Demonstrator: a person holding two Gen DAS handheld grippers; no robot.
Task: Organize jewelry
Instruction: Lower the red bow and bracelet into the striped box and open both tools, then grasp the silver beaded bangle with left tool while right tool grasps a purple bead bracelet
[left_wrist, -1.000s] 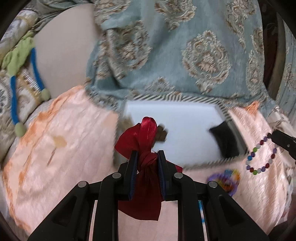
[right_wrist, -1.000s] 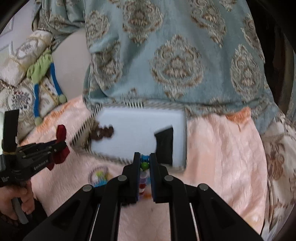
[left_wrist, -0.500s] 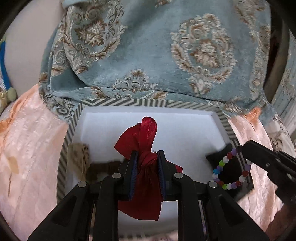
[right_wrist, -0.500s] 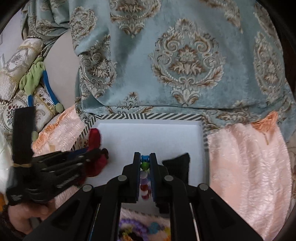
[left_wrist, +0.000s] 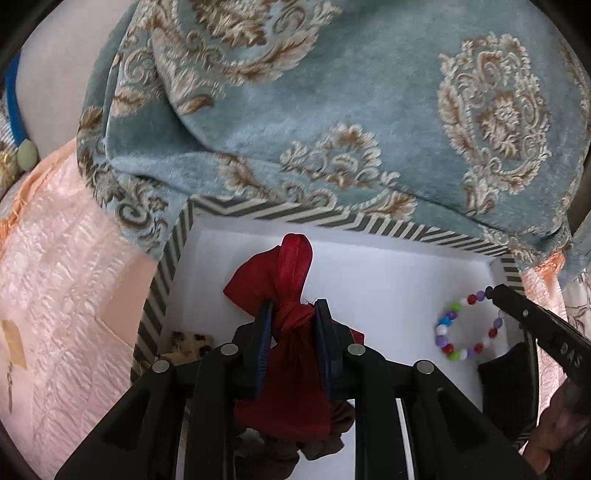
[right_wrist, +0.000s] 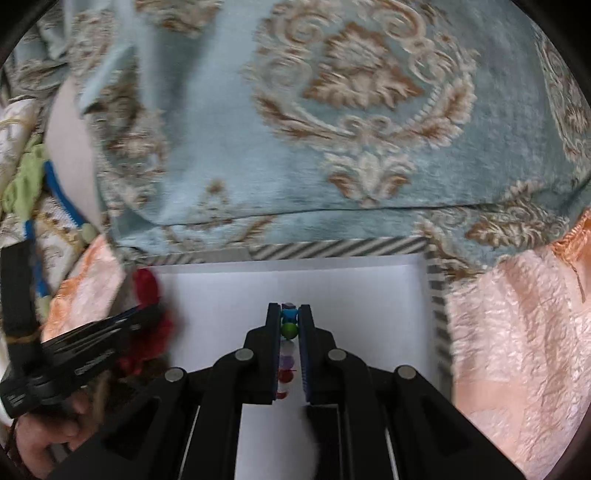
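Reading left to right: both pieces are over the box, neither released.
Items already in: a spotted beige piece (left_wrist: 192, 339) lies in the near left corner of the box (left_wrist: 332, 216), and a black item (left_wrist: 506, 369) sits at its right wall; these look already sorted.
Left gripper (left_wrist: 291, 325): fingers clamped on the knot of the red pouch (left_wrist: 284, 273), held above the box's white floor on the left side.
Right gripper (right_wrist: 290, 321): fingers narrow, pinching the bead bracelet (left_wrist: 467, 326), which dangles as a loop over the right side of the box.
Left to do: judged from this, lower and release both pieces; whether more jewelry waits outside cannot be told.
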